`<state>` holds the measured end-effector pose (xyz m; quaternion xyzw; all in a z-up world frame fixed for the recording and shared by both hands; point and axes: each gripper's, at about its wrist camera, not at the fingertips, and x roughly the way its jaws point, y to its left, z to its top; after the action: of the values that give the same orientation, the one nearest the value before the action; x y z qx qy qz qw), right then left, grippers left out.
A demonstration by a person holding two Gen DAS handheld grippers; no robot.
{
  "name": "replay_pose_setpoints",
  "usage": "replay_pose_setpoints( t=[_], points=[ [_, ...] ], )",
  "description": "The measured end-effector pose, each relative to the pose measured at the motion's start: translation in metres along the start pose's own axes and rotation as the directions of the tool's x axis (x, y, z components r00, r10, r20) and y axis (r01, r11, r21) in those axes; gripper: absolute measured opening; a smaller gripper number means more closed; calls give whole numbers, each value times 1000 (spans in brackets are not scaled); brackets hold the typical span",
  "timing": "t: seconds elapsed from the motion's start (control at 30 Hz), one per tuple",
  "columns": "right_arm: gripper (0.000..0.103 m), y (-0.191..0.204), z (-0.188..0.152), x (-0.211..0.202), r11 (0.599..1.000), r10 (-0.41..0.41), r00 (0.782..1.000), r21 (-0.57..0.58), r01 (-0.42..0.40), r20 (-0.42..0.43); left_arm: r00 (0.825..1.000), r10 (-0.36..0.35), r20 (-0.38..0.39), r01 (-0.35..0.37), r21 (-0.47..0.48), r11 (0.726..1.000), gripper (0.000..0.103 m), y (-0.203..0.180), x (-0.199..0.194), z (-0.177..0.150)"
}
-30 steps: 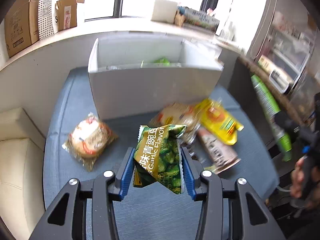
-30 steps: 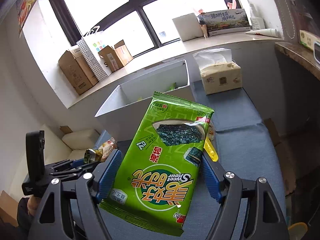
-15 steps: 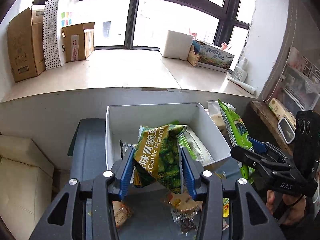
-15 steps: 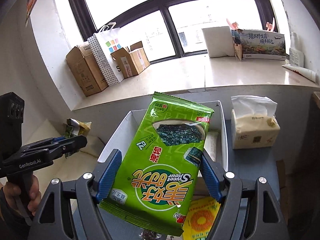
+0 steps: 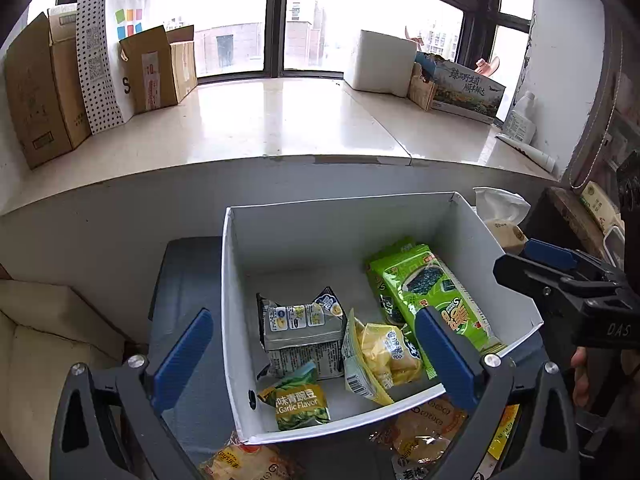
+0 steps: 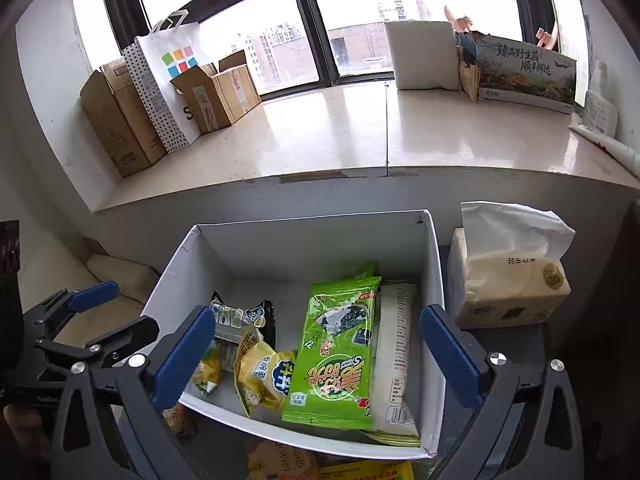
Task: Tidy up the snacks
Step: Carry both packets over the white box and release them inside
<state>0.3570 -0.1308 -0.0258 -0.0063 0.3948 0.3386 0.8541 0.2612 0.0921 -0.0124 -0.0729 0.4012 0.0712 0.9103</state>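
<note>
**Hovering over the snack box, both grippers empty**

Starting at the left, a stack of cardboard boxes [image 5: 40,84] and a dotted paper bag [image 5: 108,44] stand on the windowsill. Below them the left gripper [image 5: 316,354] hangs above the white box [image 5: 340,220], its blue fingers [image 5: 180,354] spread wide; the jaws have just been opening and nothing is between them. The garlic pea packet [image 5: 298,400] lies in the box's near left corner, beside a grey-and-black packet [image 5: 300,328] and a yellow chip bag [image 5: 384,356]. Further right, the green seaweed packet [image 6: 336,356] lies flat in the box on top of a white packet [image 6: 396,356]. The right gripper [image 6: 316,354] hangs above it, jaws likewise just opened wide and empty. Right of the box sits a tissue pack [image 6: 508,280]. More snacks [image 5: 424,428] lie on the blue-grey surface [image 5: 184,264] in front of the box.
</note>
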Motion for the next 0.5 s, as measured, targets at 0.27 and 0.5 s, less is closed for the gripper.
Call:
replay_pose_setpoints(
  t=[0.27, 0.5],
  points=[
    [103, -7, -14, -38, 997, 42, 994, 54, -48, 101, 999, -39, 19, 39, 10, 999, 103, 0, -24, -16],
    [103, -10, -77, -105, 998, 59, 981, -3, -60, 185, 988, -129, 81, 126, 38, 991, 103, -9, -78, -67]
  ],
)
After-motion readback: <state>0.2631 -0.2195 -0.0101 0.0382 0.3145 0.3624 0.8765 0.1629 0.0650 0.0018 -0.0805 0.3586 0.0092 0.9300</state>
